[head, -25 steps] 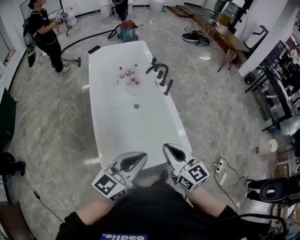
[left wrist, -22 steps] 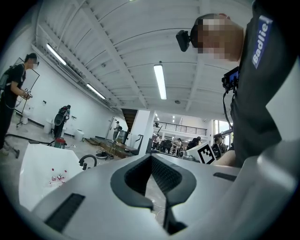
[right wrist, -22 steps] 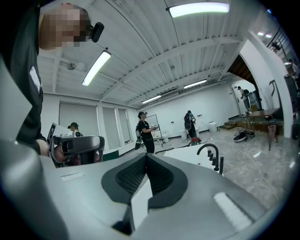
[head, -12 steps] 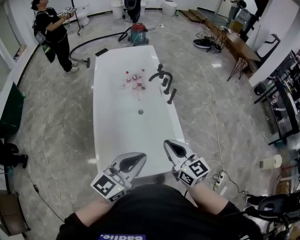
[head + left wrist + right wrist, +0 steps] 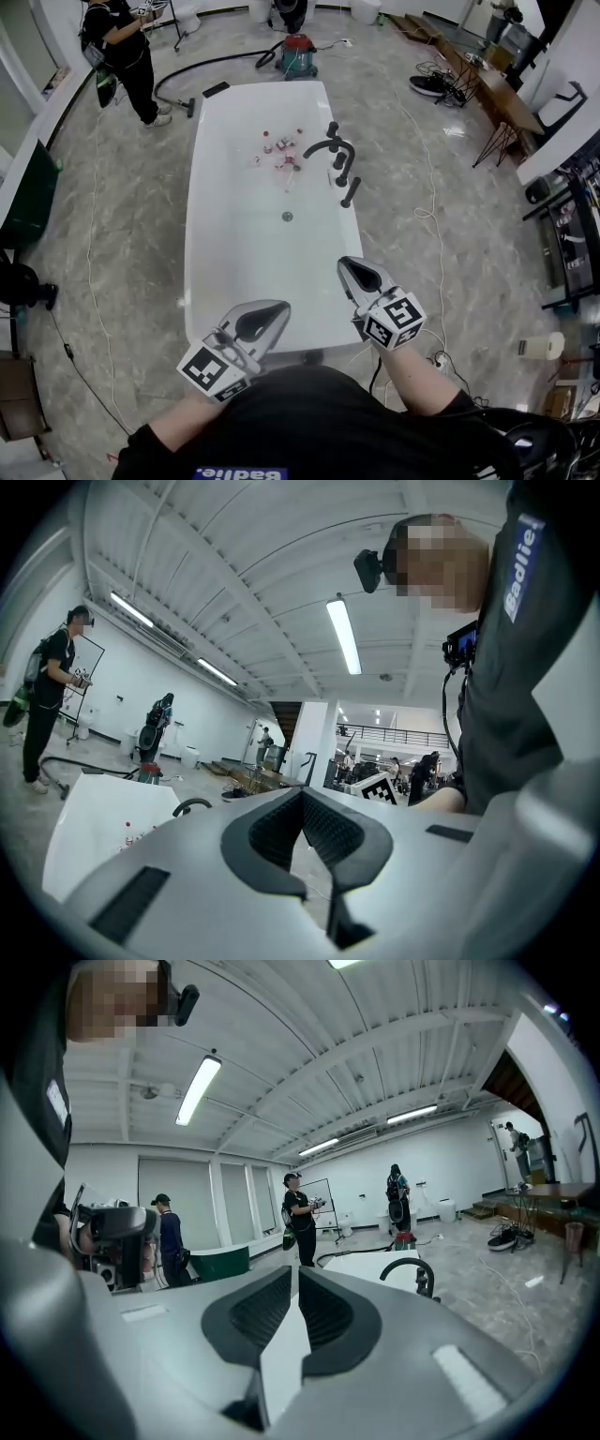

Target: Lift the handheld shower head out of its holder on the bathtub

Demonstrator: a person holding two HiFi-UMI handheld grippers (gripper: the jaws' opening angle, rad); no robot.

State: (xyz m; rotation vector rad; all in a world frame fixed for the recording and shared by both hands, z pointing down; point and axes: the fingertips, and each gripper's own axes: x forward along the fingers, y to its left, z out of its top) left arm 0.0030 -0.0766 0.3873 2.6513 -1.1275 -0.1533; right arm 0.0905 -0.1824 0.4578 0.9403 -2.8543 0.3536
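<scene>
A white bathtub (image 5: pixel 211 272) stretches away from me in the head view. On its right rim stand a black curved faucet (image 5: pixel 328 145) and the black handheld shower head (image 5: pixel 350 194) in its holder. Both grippers are at the tub's near end, far short of the shower head. My left gripper (image 5: pixel 281 307) is shut and empty. My right gripper (image 5: pixel 345 262) is over the near right rim; its jaws are just starting to open, only a slit apart, with nothing between them. The faucet (image 5: pixel 403 1267) shows ahead in the right gripper view, and the tub (image 5: pixel 94 827) in the left gripper view.
Several small bottles (image 5: pixel 281 150) lie in the tub near a drain (image 5: pixel 288 217). A red and green vacuum (image 5: pixel 299 52) with a black hose stands beyond the tub. A person (image 5: pixel 127 47) stands at the far left. Cables and a power strip (image 5: pixel 436 359) lie on the floor at right.
The tub and faucet have come nearer in the head view. Both grippers have moved forward over the tub's near end, the right one further than the left.
</scene>
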